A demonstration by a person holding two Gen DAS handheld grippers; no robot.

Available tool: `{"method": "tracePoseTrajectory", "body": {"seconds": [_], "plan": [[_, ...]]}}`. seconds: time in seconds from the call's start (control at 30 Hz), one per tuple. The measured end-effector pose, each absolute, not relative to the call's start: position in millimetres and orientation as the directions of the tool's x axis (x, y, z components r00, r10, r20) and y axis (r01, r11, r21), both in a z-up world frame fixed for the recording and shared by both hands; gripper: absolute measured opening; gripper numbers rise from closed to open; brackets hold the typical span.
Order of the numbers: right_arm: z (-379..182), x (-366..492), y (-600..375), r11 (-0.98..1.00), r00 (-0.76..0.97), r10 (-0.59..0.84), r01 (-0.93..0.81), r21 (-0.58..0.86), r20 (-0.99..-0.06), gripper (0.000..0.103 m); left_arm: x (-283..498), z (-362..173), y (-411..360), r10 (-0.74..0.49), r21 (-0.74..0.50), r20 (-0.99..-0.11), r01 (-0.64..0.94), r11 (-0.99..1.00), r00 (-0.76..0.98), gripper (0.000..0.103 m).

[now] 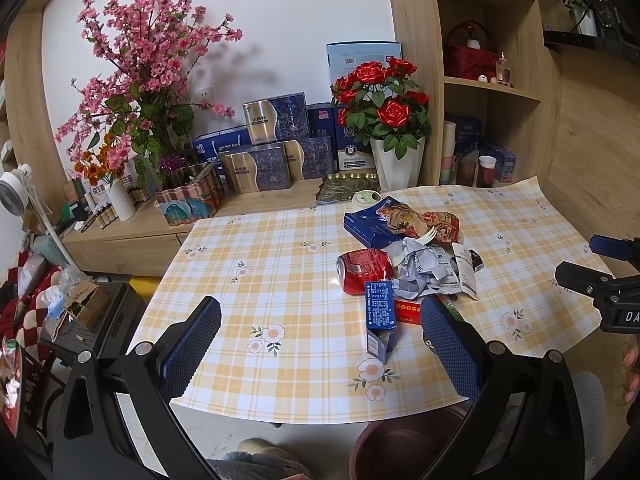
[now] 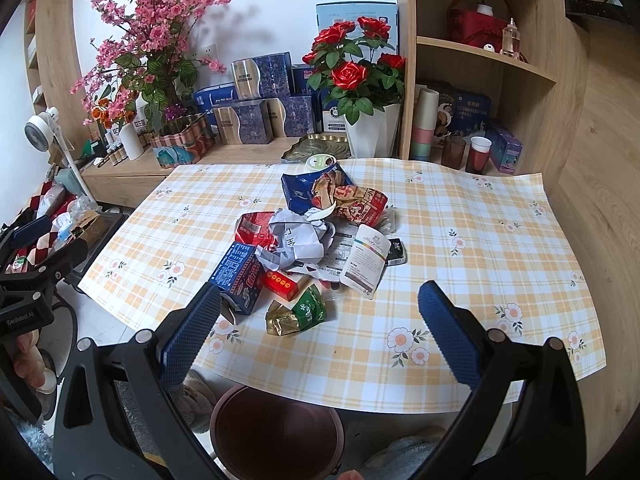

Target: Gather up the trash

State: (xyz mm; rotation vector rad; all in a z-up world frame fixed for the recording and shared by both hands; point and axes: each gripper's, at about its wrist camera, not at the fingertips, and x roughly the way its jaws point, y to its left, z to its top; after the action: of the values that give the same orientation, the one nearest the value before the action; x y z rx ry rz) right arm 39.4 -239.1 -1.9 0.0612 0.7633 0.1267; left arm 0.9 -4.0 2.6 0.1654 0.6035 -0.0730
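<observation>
A heap of trash lies mid-table: a crushed red can [image 1: 365,269] [image 2: 256,229], crumpled white paper [image 1: 420,270] [image 2: 298,240], a blue carton [image 1: 380,322] [image 2: 238,276], a small red box [image 2: 285,283], a green and gold wrapper [image 2: 298,314], a white leaflet [image 2: 366,262] and a blue box with orange wrappers [image 1: 374,222] [image 2: 332,194]. My left gripper [image 1: 320,344] hangs open over the table's near edge, left of the heap, its fingers empty. My right gripper [image 2: 320,332] is open too, just short of the wrapper. A dark red bin [image 2: 276,432] [image 1: 404,448] stands on the floor under the near edge.
The checked tablecloth [image 2: 460,216] covers the table. Behind it a low wooden shelf [image 1: 264,204] carries flower vases, gift boxes and a roll of tape [image 2: 319,161]. A tall shelf unit [image 2: 480,80] stands at the right. Clutter and a fan [image 1: 14,192] sit left.
</observation>
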Motion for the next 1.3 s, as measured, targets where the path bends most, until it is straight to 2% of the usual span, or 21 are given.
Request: {"method": "tracePoseTrajectory", "body": {"seconds": [0.17,0.4,0.53,0.67,0.83,0.93,1.03,1.17,1.23,1.3], "plan": [[-5,40,-239,0.99,0.712,0.136,-0.081,0.112,-0.689,0.097,6,-2,-4,-0.057,0.093,-0.57,0.132,0.987,0.82,0.098],[-12,42,-247,0.989,0.709,0.134,-0.047,0.143,-0.692,0.097,20,-22,7,-0.15,-0.002,-0.629,0.191,0.982,0.763,0.098],[-19,46,-252,0.989,0.711,0.122,-0.026,0.147,-0.693,0.097,22,-30,12,-0.154,-0.008,-0.624,0.192,0.981,0.766,0.098],[-30,49,-254,0.988,0.709,0.123,-0.019,0.155,-0.695,0.097,25,-35,19,-0.218,-0.076,-0.63,0.22,0.973,0.746,0.098],[-45,55,-252,0.988,0.691,0.132,-0.034,0.151,-0.711,0.097,29,-41,23,-0.227,-0.094,-0.598,0.213,0.972,0.769,0.098],[-56,60,-248,0.989,0.676,0.134,-0.05,0.136,-0.724,0.097,34,-49,22,-0.274,-0.119,-0.589,0.254,0.96,0.76,0.098],[-73,66,-243,0.988,0.661,0.149,-0.071,0.136,-0.735,0.097,38,-61,15,-0.253,-0.08,-0.611,0.259,0.962,0.75,0.098],[-100,78,-230,0.991,0.642,0.125,-0.12,0.063,-0.757,0.097,46,-77,11,-0.275,-0.103,-0.649,0.276,0.956,0.71,0.098],[-111,87,-229,0.988,0.61,0.145,-0.136,0.078,-0.779,0.097,50,-84,10,-0.235,-0.074,-0.661,0.25,0.965,0.712,0.098],[-126,99,-232,0.995,0.596,0.101,-0.075,0.07,-0.796,0.097,55,-92,6,-0.186,-0.024,-0.679,0.232,0.973,0.71,0.098]]}}
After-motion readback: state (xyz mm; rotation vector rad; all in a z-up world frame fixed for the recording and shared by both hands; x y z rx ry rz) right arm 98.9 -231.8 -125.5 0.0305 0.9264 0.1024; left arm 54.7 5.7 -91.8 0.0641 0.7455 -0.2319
